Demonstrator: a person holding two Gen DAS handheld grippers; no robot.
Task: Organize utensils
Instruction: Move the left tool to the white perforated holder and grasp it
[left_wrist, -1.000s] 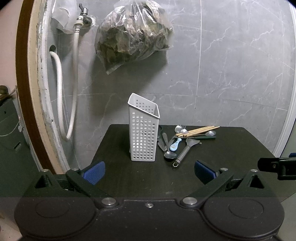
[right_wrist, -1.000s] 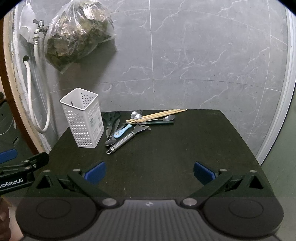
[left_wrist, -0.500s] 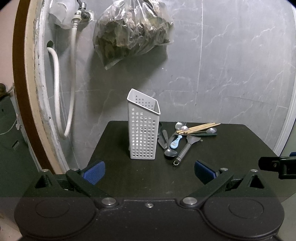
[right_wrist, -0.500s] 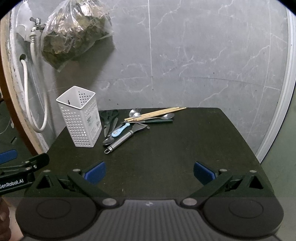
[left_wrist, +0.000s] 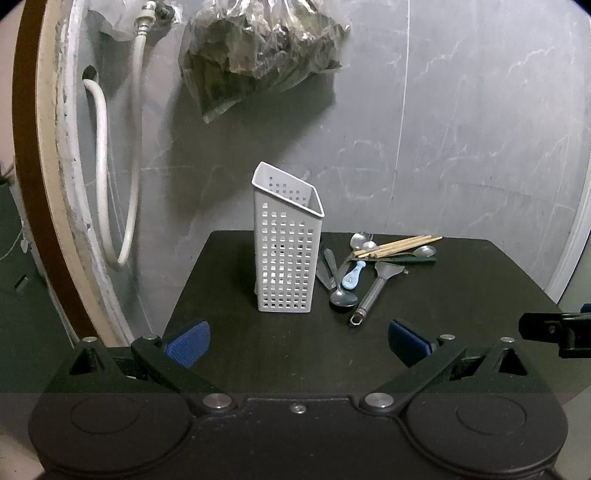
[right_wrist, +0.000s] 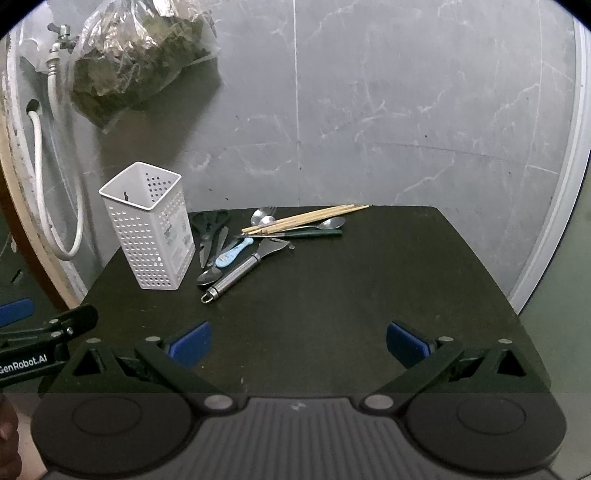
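utensils all loose, holder empty

nothing sorted so far, by the look of it. white perforated holder (right_wrist: 147, 229) upright on the dark surface (right_wrist: 332, 302), ahead and left of the right gripper (right_wrist: 298, 341), straight ahead of the left gripper (left_wrist: 297, 341); no handle showing above its rim. just beside it, on its right, a loose pile: scissors (right_wrist: 207, 229), blue-handled spoon (right_wrist: 231, 254), steel spoon (right_wrist: 209, 277), metal-handled peeler (right_wrist: 240, 273), wooden chopsticks (right_wrist: 306, 218) lying across further spoons and a dark green handle (right_wrist: 314, 232). both sets of jaws spread wide, clamped on nothing, held at the near edge of the surface, well apart from the pile. every piece left to lift and stand in the holder; task judged barely begun. peeler handle nearest to either gripper, probably the easiest first pick.
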